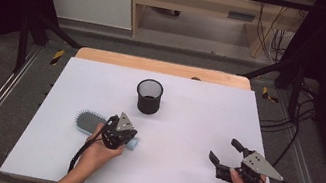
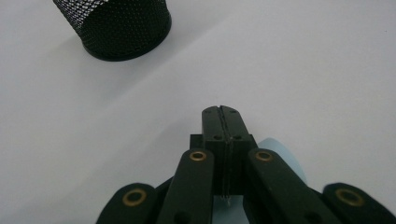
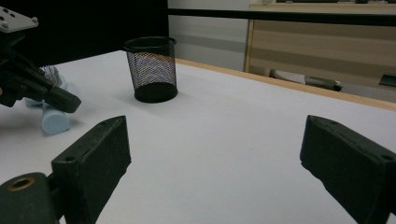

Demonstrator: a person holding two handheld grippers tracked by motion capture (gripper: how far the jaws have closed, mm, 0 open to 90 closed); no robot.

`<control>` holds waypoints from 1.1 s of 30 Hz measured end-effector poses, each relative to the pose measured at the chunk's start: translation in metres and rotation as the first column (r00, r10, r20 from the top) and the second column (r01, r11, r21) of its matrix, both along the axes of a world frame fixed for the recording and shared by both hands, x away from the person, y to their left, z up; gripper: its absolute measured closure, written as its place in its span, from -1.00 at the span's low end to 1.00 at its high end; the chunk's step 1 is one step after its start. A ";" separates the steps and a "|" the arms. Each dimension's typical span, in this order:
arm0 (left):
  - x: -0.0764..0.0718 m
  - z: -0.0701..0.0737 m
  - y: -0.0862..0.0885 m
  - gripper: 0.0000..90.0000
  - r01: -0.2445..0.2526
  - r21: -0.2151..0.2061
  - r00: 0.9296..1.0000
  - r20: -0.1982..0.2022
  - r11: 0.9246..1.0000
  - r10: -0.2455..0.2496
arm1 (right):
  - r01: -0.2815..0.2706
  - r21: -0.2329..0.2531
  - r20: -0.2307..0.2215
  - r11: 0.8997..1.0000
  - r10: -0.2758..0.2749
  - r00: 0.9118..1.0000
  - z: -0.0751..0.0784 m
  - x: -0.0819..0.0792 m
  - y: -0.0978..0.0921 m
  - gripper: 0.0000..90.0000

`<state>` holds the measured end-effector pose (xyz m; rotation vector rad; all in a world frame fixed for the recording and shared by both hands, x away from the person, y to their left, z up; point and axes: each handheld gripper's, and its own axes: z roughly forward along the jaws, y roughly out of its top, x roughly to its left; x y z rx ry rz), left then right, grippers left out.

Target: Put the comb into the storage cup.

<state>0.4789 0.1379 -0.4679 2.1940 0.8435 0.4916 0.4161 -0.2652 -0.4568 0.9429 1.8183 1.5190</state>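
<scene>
A light-blue hairbrush [image 1: 87, 121] lies on the white table [image 1: 188, 111] at the front left, its bristle head pointing left. My left gripper [image 1: 128, 135] hovers over the brush's handle end, jaws pressed together with nothing between them. In the left gripper view the shut left gripper [image 2: 222, 112] covers most of the pale-blue hairbrush handle [image 2: 286, 156]. A black mesh cup [image 1: 149, 96] stands upright at the table's middle, ahead of the left gripper. My right gripper [image 1: 225, 152] rests at the front right, open wide and empty. Its view shows the right gripper [image 3: 215, 154], the cup [image 3: 152, 70] and the handle's end [image 3: 55, 122].
The mesh cup [image 2: 116, 28] looks empty. A wooden strip [image 1: 162, 67] borders the table's far edge, with metal rails and cables on the floor at both sides. White surface stretches between the two grippers.
</scene>
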 end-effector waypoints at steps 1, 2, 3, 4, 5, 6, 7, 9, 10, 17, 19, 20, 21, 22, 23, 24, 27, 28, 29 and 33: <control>0.001 0.000 0.000 1.00 0.002 -0.002 1.000 -0.005 1.000 -0.002 | 0.000 -0.002 0.000 1.000 0.000 1.000 0.000 0.000 0.000 -0.81; 0.001 -0.001 0.000 1.00 0.002 -0.005 1.000 -0.011 1.000 -0.002 | 0.000 -0.003 -0.001 1.000 0.000 1.000 0.000 0.000 0.000 -0.81; 0.001 -0.001 0.000 1.00 0.005 -0.010 1.000 -0.019 1.000 -0.005 | 0.000 -0.003 -0.001 1.000 0.000 1.000 0.000 0.000 0.000 -0.81; 0.001 -0.001 0.000 1.00 0.009 -0.013 1.000 -0.025 1.000 -0.009 | 0.000 -0.002 -0.003 1.000 0.000 1.000 0.000 0.000 0.000 -0.81; 0.000 -0.001 -0.001 1.00 0.015 -0.013 0.999 -0.032 1.000 -0.015 | 0.000 -0.002 -0.003 1.000 0.000 1.000 0.000 0.000 0.000 -0.81; 0.000 -0.001 -0.001 1.00 0.024 -0.008 0.999 -0.038 1.000 -0.024 | -0.001 -0.002 -0.004 1.000 0.001 1.000 0.000 0.000 0.000 -0.81; -0.001 -0.001 -0.002 1.00 0.031 -0.003 0.999 -0.044 1.000 -0.031 | -0.001 -0.003 -0.004 1.000 0.001 1.000 0.000 0.000 0.001 -0.81; -0.004 -0.001 -0.003 1.00 0.052 0.023 0.998 -0.041 0.998 -0.051 | -0.005 -0.004 -0.007 1.000 0.005 1.000 -0.001 0.000 0.001 -0.81; -0.005 -0.001 -0.003 1.00 0.059 0.030 0.997 -0.042 0.998 -0.058 | -0.006 -0.005 -0.006 1.000 0.006 1.000 -0.001 0.000 0.001 -0.81; -0.022 0.000 0.007 1.00 0.083 0.007 0.992 -0.092 0.996 -0.082 | -0.009 -0.004 -0.010 1.000 0.009 1.000 -0.001 0.000 0.002 -0.81; -0.029 0.000 0.010 1.00 0.081 0.011 0.993 -0.082 0.997 -0.080 | -0.011 -0.004 -0.011 1.000 0.011 1.000 -0.001 0.000 0.002 -0.81; -0.033 0.000 0.011 1.00 0.083 0.022 0.994 -0.071 0.996 -0.081 | -0.011 -0.005 -0.012 1.000 0.011 1.000 -0.001 0.000 0.002 -0.81; -0.038 0.000 0.012 1.00 0.084 0.031 0.994 -0.071 0.996 -0.082 | -0.010 -0.006 -0.012 1.000 0.010 1.000 -0.001 0.000 0.003 -0.81; -0.041 0.000 0.013 1.00 0.084 0.033 0.994 -0.072 0.996 -0.081 | -0.012 -0.007 -0.012 1.000 0.012 1.000 -0.001 0.000 0.003 -0.81; -0.044 0.000 0.015 1.00 0.085 0.037 0.994 -0.076 0.996 -0.082 | -0.013 -0.006 -0.013 1.000 0.013 1.000 -0.001 0.000 0.003 -0.81; -0.047 -0.001 0.017 1.00 0.084 0.035 0.993 -0.082 0.996 -0.081 | -0.014 -0.005 -0.014 1.000 0.013 1.000 -0.001 0.000 0.003 -0.81; -0.054 0.000 0.026 1.00 0.070 0.018 0.994 -0.088 0.997 -0.068 | -0.015 -0.006 -0.015 1.000 0.015 1.000 -0.001 0.000 0.004 -0.81; -0.056 0.001 0.028 1.00 0.065 0.020 0.994 -0.088 0.998 -0.063 | -0.015 -0.006 -0.015 1.000 0.015 1.000 -0.001 0.000 0.004 -0.81; -0.058 0.001 0.031 1.00 0.061 0.020 0.994 -0.092 0.998 -0.059 | -0.015 -0.007 -0.015 1.000 0.015 1.000 -0.001 0.000 0.004 -0.81; -0.064 0.001 0.040 1.00 0.058 0.014 0.994 -0.092 0.998 -0.056 | -0.015 -0.004 -0.016 1.000 0.015 1.000 -0.001 0.000 0.004 -0.81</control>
